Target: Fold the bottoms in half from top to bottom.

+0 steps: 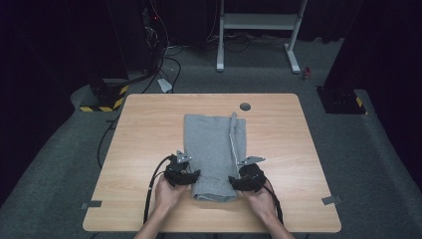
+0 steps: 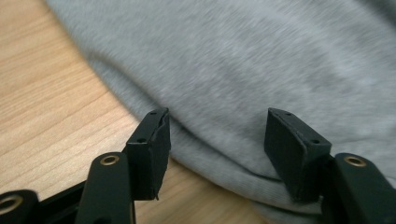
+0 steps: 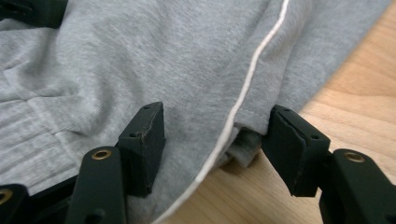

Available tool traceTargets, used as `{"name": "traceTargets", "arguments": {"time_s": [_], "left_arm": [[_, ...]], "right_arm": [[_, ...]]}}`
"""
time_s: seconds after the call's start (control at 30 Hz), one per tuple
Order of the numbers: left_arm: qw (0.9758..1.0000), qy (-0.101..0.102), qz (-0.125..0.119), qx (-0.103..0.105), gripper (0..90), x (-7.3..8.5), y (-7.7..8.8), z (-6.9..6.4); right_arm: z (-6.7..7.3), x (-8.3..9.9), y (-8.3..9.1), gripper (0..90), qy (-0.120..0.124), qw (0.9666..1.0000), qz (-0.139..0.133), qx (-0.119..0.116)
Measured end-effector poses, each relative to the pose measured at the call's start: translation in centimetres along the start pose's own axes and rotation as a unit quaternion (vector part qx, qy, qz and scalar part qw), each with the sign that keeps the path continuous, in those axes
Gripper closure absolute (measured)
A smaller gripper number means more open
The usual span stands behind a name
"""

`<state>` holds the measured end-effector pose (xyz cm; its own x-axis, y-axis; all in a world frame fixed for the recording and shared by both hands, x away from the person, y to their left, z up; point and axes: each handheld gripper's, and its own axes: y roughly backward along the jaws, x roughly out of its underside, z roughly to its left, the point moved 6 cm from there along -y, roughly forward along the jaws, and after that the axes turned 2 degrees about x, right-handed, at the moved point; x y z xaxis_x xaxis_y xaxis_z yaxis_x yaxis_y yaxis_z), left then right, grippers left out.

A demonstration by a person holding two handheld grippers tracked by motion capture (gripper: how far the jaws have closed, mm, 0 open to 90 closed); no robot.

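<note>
Flanking the near end of the folded grey garment (image 1: 215,154), which lies mid-desk toward the front edge, the left gripper (image 1: 182,175) and right gripper (image 1: 246,180) hold their jaws wide, straddling its side edges unpinched, likely positioned for another fold.

Dim room, grey carpet (image 1: 59,149), wooden table (image 1: 144,129)

A dim lab or recording studio: a lone wooden surface (image 1: 149,129) on grey carpet (image 1: 54,164), black curtains all around, loose cables (image 1: 169,62), hazard-striped floor mounts (image 1: 102,97), and a white metal stand (image 1: 259,22) behind.
</note>
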<state>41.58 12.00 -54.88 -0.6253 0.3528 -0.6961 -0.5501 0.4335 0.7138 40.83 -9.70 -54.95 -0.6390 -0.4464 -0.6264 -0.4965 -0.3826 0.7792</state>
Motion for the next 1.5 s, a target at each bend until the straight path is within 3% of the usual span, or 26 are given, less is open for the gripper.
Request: {"name": "traceTargets", "arguments": {"time_s": [0.13, 0.4, 0.6, 0.9, 1.17, 1.3, 1.43, 1.5], "left_arm": [[0.9995, 0.002, -0.025, 0.018, 40.4, -0.5, 0.8, -0.5], [0.9999, -0.006, -0.004, 0.013, 40.4, -0.1, -0.4, -0.5], [0.9999, -0.008, 0.008, 0.01, 40.4, 0.2, -1.1, -0.6], [1.0, -0.007, -0.004, 0.005, 40.8, 0.6, -1.0, -0.6], [0.9999, -0.001, -0.004, 0.01, 41.1, 0.4, -0.7, -0.4], [0.9997, -0.004, -0.021, 0.01, 41.9, -0.7, -0.4, -0.2], [0.9995, -0.005, -0.029, 0.013, 42.4, -1.7, -0.8, -0.1], [0.9997, -0.007, -0.019, 0.013, 42.2, -2.0, -1.2, 0.0]], "right_arm": [[0.1, -0.2, 0.9, 38.1, 0.008, 0.9999, -0.008, 0.001], [-0.2, -1.0, 1.4, 40.8, 0.0, 0.9998, -0.022, 0.001], [-0.4, -1.7, 0.8, 42.9, 0.002, 0.9997, -0.019, 0.017], [-2.3, 0.0, 0.9, 42.8, -0.012, 0.9994, -0.002, 0.032], [-2.5, 0.2, 2.1, 42.9, -0.017, 0.9994, -0.018, 0.024], [-2.4, -1.4, 2.9, 47.2, -0.014, 0.9986, -0.045, 0.025], [-1.8, -3.2, 1.8, 62.0, 0.003, 0.9983, -0.056, 0.018], [-1.6, -3.7, 1.2, 66.1, 0.008, 0.9981, -0.06, 0.013]]}}
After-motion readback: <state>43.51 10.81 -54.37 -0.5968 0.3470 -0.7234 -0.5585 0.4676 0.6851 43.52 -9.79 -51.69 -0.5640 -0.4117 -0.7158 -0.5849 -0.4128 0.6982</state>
